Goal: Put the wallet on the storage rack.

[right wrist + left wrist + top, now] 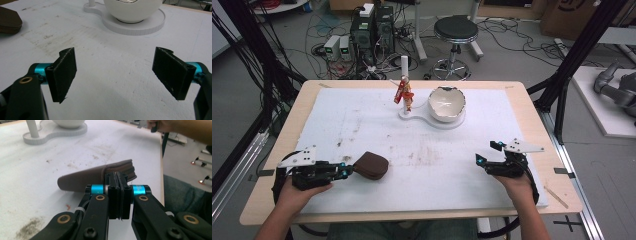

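Left tool (pixel 347 170) lies level, clamped on pouch (pixel 372 165).

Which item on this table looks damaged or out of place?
The white bowl on the white stand has a jagged, broken-looking rim. Brownish stains mark the white table cover. The brown zipped pouch looks intact.

pouch (pixel 8 21) cut by frame edge (zip side), bowl (pixel 68 123) top cropped
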`<action>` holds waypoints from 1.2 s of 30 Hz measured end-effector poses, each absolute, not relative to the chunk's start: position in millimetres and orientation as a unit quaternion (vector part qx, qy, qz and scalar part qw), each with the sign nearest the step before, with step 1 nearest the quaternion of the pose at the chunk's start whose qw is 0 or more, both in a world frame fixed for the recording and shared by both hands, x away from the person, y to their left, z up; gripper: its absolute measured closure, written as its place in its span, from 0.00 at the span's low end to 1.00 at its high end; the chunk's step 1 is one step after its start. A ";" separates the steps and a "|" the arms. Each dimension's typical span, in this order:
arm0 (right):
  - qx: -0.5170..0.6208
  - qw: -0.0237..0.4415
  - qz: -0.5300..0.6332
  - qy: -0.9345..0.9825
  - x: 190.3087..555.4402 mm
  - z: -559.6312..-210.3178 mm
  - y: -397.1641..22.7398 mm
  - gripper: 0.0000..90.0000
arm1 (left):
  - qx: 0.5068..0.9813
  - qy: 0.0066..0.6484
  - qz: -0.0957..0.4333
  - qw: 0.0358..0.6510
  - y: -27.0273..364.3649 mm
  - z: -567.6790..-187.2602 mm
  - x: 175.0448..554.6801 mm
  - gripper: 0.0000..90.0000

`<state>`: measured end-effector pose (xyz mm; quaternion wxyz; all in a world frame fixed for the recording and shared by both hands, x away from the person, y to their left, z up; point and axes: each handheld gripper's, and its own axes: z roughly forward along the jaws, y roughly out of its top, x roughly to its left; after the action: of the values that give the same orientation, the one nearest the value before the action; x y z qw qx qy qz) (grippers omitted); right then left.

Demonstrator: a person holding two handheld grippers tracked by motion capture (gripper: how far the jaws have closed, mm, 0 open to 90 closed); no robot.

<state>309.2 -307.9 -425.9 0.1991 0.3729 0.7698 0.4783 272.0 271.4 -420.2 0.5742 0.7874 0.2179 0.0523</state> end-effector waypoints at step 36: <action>0.372 0.193 0.488 0.766 309.7 -425.8 -308.9 0.22 | 0.737 0.201 0.023 0.644 181.5 -355.8 354.8 0.98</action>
<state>309.7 -308.9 -425.8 0.1926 0.3723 0.7658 0.4877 354.8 181.5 -355.8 0.6442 0.7375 0.2014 0.0233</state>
